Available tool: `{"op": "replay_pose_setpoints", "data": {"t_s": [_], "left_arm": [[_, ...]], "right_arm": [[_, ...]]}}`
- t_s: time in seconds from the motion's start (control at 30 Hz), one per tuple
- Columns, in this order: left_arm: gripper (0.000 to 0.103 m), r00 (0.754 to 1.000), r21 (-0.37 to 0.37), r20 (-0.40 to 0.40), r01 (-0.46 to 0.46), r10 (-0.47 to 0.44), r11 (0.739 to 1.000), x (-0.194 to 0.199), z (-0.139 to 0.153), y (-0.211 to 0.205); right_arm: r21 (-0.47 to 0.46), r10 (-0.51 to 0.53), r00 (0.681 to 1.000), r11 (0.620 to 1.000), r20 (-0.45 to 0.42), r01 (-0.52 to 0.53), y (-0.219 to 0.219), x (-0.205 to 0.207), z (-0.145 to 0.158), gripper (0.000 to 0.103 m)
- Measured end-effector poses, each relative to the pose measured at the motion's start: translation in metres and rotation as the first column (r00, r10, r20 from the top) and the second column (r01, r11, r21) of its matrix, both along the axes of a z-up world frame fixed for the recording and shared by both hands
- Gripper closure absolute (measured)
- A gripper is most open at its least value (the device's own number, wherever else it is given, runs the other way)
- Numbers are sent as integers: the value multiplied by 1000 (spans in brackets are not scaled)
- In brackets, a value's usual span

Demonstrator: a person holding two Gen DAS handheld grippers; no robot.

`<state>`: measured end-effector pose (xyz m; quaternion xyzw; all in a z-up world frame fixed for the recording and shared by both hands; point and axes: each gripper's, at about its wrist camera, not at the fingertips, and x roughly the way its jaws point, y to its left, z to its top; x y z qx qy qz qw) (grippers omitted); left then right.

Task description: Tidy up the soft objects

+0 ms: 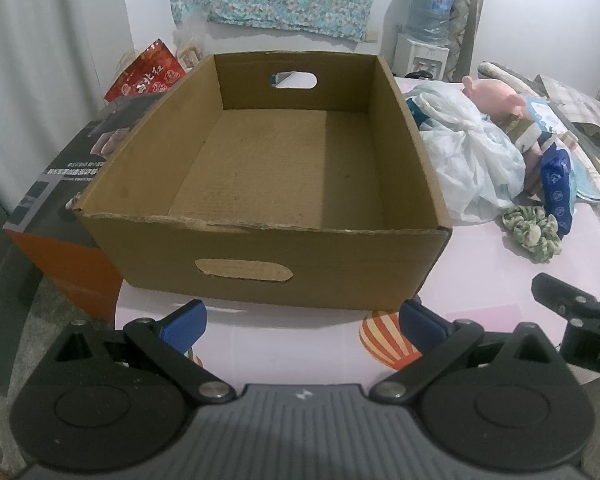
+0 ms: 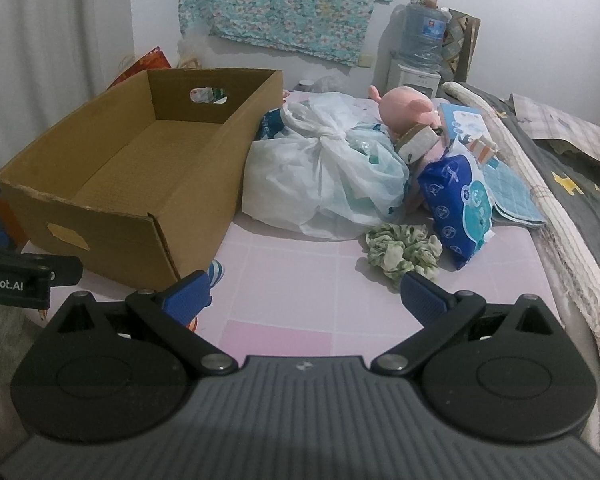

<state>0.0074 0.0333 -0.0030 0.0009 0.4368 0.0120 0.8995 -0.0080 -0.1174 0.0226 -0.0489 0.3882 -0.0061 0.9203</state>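
Observation:
An empty cardboard box (image 1: 260, 236) (image 2: 112, 216) with handle cut-outs stands on the pink tiled table (image 2: 292, 276). To its right lies a pile: a knotted white plastic bag (image 2: 324, 172) (image 1: 468, 160), a pink plush pig (image 2: 404, 110) (image 1: 492, 96), a blue tissue pack (image 2: 460, 208) (image 1: 556, 184), a light blue cloth (image 2: 512, 192) and a green floral scrunchie (image 2: 400, 252) (image 1: 534, 232). My left gripper (image 1: 302, 322) is open in front of the box. My right gripper (image 2: 306, 292) is open, just short of the scrunchie.
A grey patterned blanket (image 2: 572, 184) lies along the table's right side. An orange-and-black carton (image 1: 64, 216) and a red bag (image 1: 148, 76) sit left of the box. A water dispenser (image 2: 420, 40) stands at the back wall. Bare table lies before the right gripper.

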Motion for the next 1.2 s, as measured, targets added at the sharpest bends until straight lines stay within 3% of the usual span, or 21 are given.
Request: {"op": "replay_pose_setpoints", "data": {"t_s": [0.23, 0.47, 0.7, 0.93, 1.03, 1.2], "left_arm": [[0, 997, 0, 56, 48, -48, 999, -4, 13, -11], [0, 975, -1, 109, 194, -193, 981, 0, 29, -51], [0, 912, -52, 175, 385, -371, 922, 17, 43, -110], [6, 848, -65, 287, 481, -446, 874, 46, 50, -170], [11, 840, -81, 300, 495, -453, 865, 60, 44, -191], [25, 853, -121, 272, 489, -445, 864, 83, 21, -217]], "right_arm": [[31, -46, 998, 999, 39, 45, -32, -11, 0, 1], [104, -180, 981, 980, 69, 172, -90, -25, -8, 1], [174, -295, 945, 947, 141, 270, -149, -39, -23, 1], [227, -303, 931, 940, 206, 255, -186, -15, -35, 1], [213, -301, 919, 945, 255, 250, -208, 3, -37, 1], [239, -307, 897, 941, 317, 237, -257, 23, -34, 2]]}}
